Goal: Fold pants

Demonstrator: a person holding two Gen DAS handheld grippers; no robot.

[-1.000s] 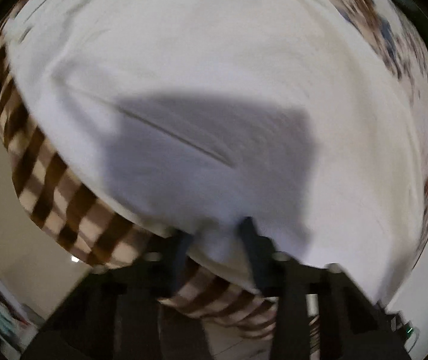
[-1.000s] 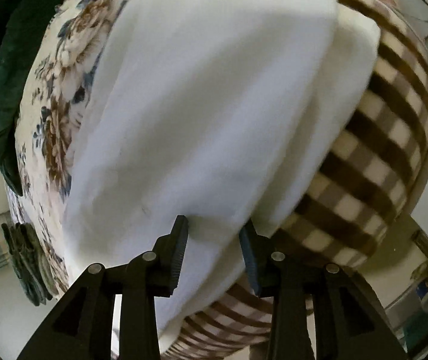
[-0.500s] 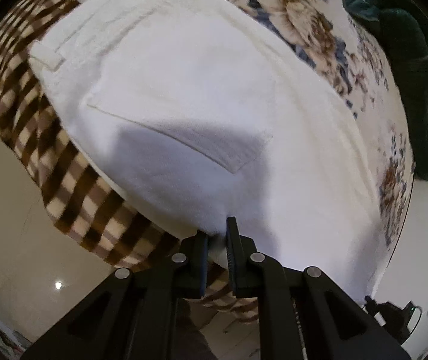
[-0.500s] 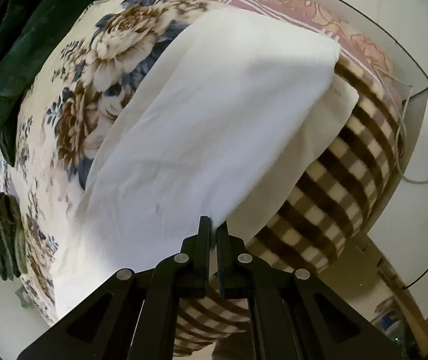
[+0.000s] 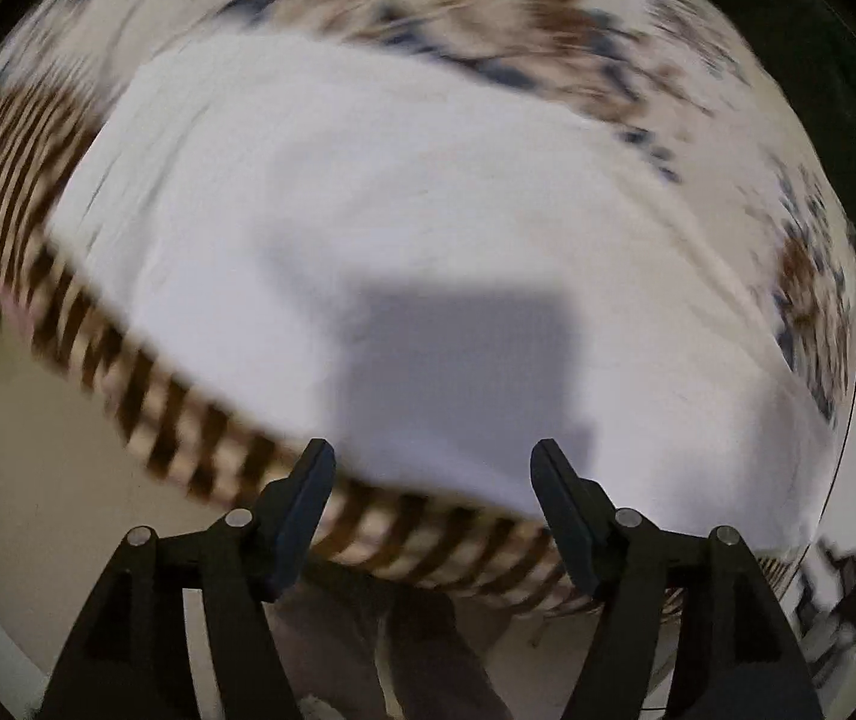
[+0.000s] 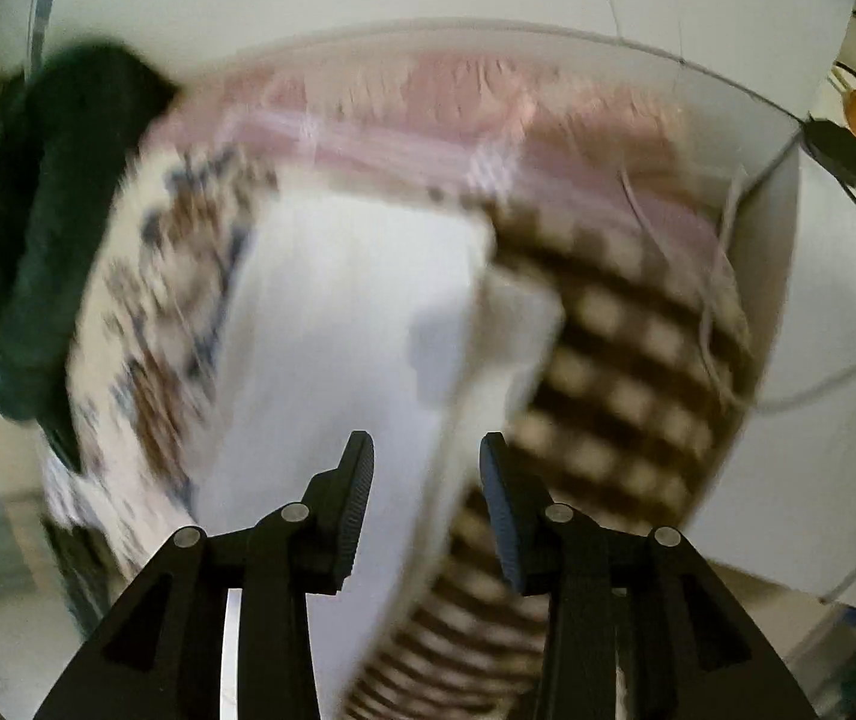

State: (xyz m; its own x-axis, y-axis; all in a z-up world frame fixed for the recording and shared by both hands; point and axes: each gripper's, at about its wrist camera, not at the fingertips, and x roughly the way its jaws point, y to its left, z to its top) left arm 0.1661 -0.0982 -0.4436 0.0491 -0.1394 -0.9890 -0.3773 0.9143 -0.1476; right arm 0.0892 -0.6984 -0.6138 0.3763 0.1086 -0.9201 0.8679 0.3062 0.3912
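— Starting with the biggest thing: what lies under everything?

— A bed spread with a cream floral quilt (image 5: 554, 30), and along its near edge a brown-and-cream checked blanket (image 6: 620, 360) hanging down the side. A pink patterned sheet (image 6: 488, 114) shows at the far end in the right wrist view.

— And the trousers?

— The white cotton pants (image 5: 368, 228) lie flat on top of the quilt, reaching the bed's near edge where the checked blanket begins. In the right wrist view one white layer sits over another, the lower one poking out toward the checks. Both views are blurred, so seams and pockets cannot be made out.

— Anything beside them?

— A dark green plush garment (image 6: 32, 240), heaped on the quilt well apart from the pants.

— The tools?

— The left gripper (image 5: 431, 474) has its black fingers spread wide, hovering at the pants' near hem with nothing between them. The right gripper (image 6: 425, 465) is parted too, more narrowly, over the white fabric's edge, gripping nothing.
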